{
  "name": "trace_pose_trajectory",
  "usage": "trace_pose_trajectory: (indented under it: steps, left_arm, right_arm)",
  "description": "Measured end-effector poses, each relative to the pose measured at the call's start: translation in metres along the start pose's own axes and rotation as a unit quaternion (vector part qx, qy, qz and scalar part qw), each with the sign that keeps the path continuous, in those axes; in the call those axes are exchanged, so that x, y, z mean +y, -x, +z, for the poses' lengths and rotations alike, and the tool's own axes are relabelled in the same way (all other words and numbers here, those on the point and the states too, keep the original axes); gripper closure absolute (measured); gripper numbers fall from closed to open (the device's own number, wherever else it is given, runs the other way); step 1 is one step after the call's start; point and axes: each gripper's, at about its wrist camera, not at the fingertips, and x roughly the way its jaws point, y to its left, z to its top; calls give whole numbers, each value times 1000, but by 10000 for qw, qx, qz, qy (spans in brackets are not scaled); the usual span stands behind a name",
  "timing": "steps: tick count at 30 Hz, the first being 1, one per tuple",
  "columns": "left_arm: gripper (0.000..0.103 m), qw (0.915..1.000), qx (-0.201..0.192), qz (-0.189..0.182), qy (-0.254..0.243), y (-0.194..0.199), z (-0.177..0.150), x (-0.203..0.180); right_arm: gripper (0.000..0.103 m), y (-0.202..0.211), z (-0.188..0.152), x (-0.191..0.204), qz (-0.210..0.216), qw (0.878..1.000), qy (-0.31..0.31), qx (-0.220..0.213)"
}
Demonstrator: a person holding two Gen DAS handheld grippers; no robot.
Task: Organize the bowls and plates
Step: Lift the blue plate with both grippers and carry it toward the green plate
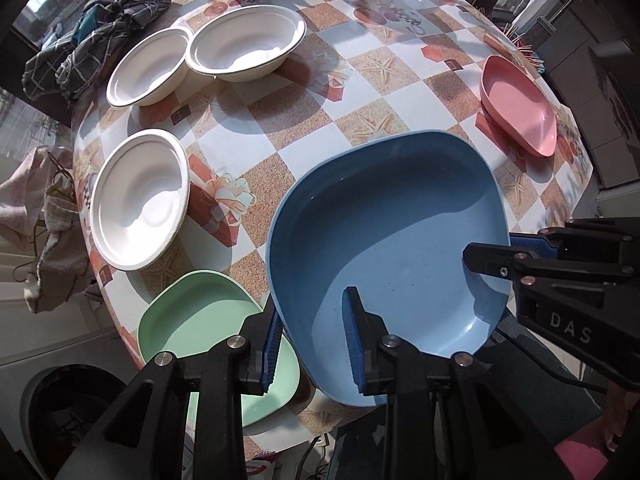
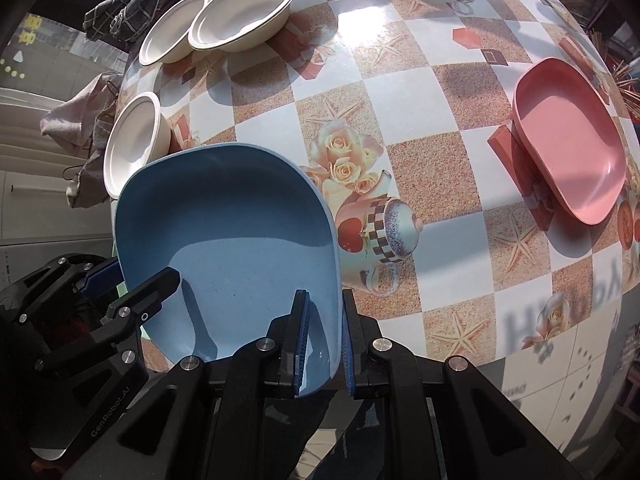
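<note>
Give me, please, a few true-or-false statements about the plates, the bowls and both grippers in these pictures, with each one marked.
1. Both grippers grip the blue plate. True: the left gripper and the right gripper each clamp its rim.
2. Four white bowls sit on the table. False: there are three white bowls.
3. The pink plate lies apart from the other dishes. True.
4. The green plate is stacked on the pink plate. False: it lies by itself on the table, partly under the blue plate's edge.
5. Two of the white bowls touch. True.
</note>
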Motion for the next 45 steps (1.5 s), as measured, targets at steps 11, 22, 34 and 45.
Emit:
trace_pose_trajectory:
  steps: [11,22,34,45]
  left_arm:
    - [72,9992,-249,14,315,66,20,-66]
    - [72,9932,-360,-125,1099,71,4,-37]
    - [72,9815,-83,-19,1913,63,-38,4]
    - [72,9682,189,152,2489,51,-65,33]
  right_arm:
    - [85,8,16,24,-47,9993,347,-129]
    - [85,6,18,69,-178,9940,1073,66]
    - [85,-28,11,121,-92,9825,1766,586]
    - [85,-51,8,159,25,9708,2219,912]
